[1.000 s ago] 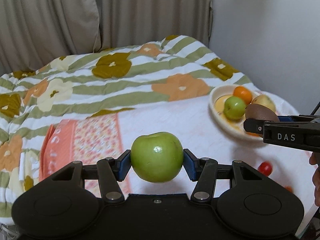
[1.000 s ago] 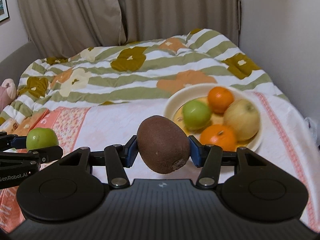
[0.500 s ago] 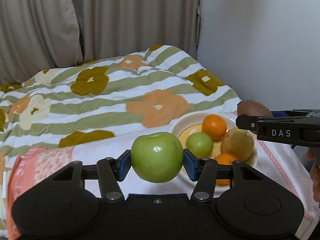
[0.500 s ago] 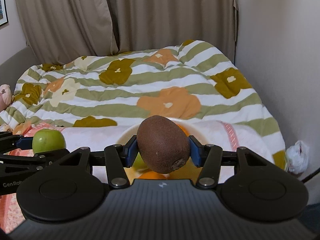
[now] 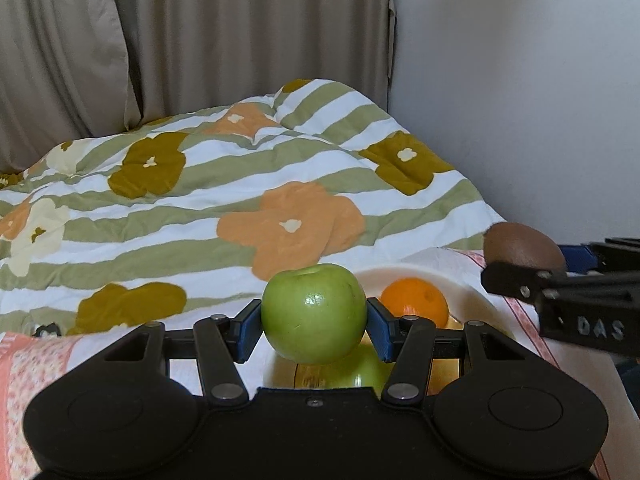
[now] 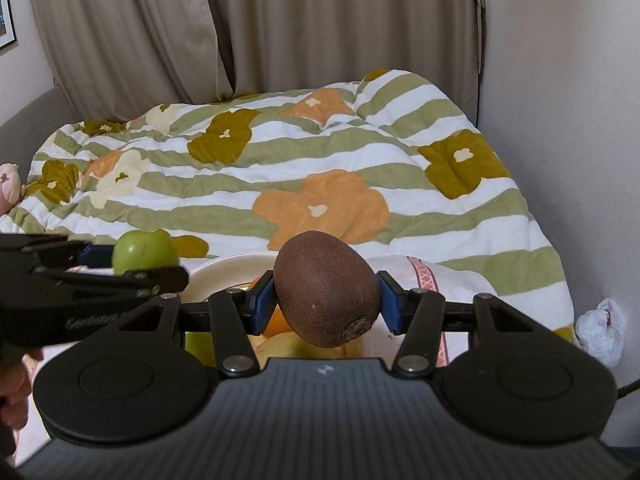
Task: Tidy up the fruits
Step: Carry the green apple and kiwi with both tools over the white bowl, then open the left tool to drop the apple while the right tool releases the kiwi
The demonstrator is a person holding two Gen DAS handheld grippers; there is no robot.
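Fruit in hand, two items. Round green apple [image 5: 314, 313]: clamped between the blue-padded jaws of the left gripper [image 5: 314, 326], held in the air above the near-left part of the cream shallow bowl [image 5: 474, 294]. Brown fuzzy oval kiwi [image 6: 327, 289]: clamped between the blue-padded jaws of the right gripper [image 6: 326, 300], also airborne, over the right side of the same bowl.

Fruit already in the bowl: one orange mandarin [image 5: 414, 302], a second smaller green apple [image 5: 368, 372] partly hidden beneath the held one, and yellowish fruit largely covered by the gripper bodies. The bowl rests on a white-and-pink patterned sheet [image 5: 24, 364], with a green-striped floral duvet [image 5: 240, 184] behind it, all on a bed.

Change over the last second: both grippers have travelled forward and converged. The bowl, formerly out ahead and to the right in the left view, now sits directly under the left jaws; in the right view it has slid beneath the gripper body. The two grippers now hang just beside each other.

Assessment: transport looks finished for both items; lowering and release into the bowl appear next. Risk: a crowded bowl and soft bedding, so a dropped fruit may roll out.
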